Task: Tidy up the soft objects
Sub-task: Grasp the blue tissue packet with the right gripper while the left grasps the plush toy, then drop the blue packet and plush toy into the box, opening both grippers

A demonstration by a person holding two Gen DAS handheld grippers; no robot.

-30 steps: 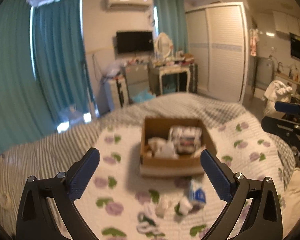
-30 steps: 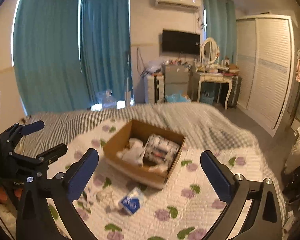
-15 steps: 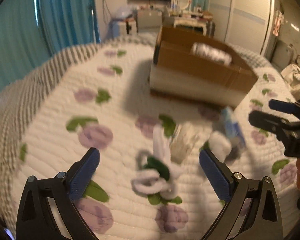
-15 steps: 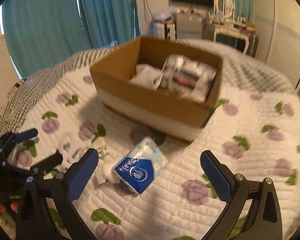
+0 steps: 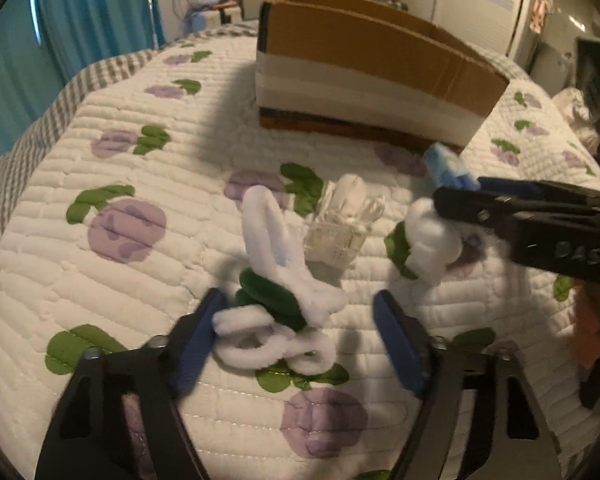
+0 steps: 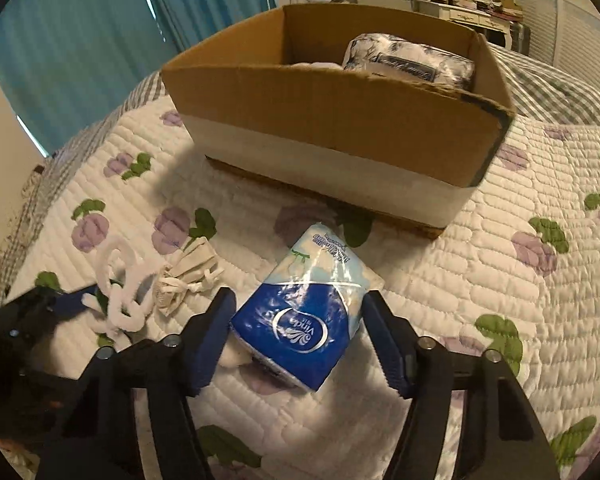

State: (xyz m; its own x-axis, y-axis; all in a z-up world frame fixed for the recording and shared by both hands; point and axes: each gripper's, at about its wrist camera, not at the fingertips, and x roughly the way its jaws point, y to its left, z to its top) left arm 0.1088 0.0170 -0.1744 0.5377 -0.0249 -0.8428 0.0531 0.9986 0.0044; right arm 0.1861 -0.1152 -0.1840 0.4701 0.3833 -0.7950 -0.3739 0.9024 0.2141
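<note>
From my left wrist camera, my left gripper [image 5: 300, 340] sits low over the white quilted bedspread printed with purple flowers and green leaves [image 5: 112, 184]. Its jaws stand apart around the fluffy white looped pipe-cleaner toy with a dark green centre [image 5: 278, 300]; the left pad touches the toy's lower loop, the right pad is clear of it. At 1 o'clock from the toy lies a small cream woven drawstring pouch [image 5: 346, 222], and at 2 o'clock a white cotton ball [image 5: 432, 240] lies against the tip of my right gripper, which enters from 3 o'clock. At 12 o'clock stands the brown cardboard box with a white band around its lower wall [image 5: 364, 80].

From my right wrist camera, my right gripper [image 6: 298, 340] has its jaws apart on either side of the blue and white plastic tissue pack [image 6: 304, 320], which lies on the bedspread; whether the pads press it I cannot tell. The box rises at 12 o'clock with a black and white patterned soft pack [image 6: 410, 62] inside. The pouch and the toy lie at 9 o'clock.
</note>
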